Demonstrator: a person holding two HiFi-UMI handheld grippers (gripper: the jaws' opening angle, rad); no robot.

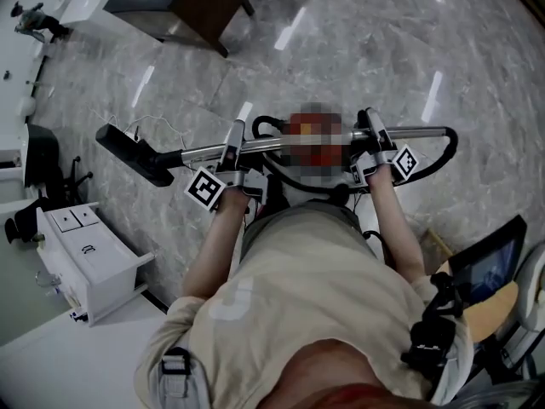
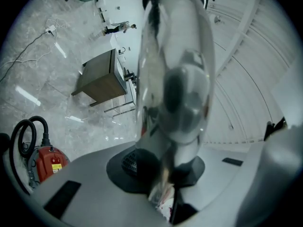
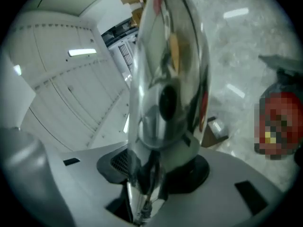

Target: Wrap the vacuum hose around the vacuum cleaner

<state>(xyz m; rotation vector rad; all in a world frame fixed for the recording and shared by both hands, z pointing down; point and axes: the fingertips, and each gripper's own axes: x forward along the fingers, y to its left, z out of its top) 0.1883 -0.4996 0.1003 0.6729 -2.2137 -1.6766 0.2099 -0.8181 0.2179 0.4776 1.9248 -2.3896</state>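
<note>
In the head view a long chrome vacuum wand (image 1: 294, 146) is held level in front of the person. Its black floor nozzle (image 1: 136, 154) is at the left end, and the black hose (image 1: 438, 158) curves off the right end. The red vacuum cleaner (image 2: 49, 161) stands on the floor below, with a loop of hose (image 2: 23, 134) beside it. My left gripper (image 1: 233, 143) is shut on the wand left of the middle. My right gripper (image 1: 375, 136) is shut on it near the right end. The shiny wand (image 2: 175, 79) fills the left gripper view, and the same wand (image 3: 165, 79) fills the right gripper view.
A white drawer unit (image 1: 89, 258) stands at the lower left, with a black office chair (image 1: 43, 156) beyond it. A dark wooden cabinet (image 1: 183, 2) is at the top. A thin white cable (image 1: 149, 126) lies on the marble floor. A chair with a screen (image 1: 485, 267) is at the right.
</note>
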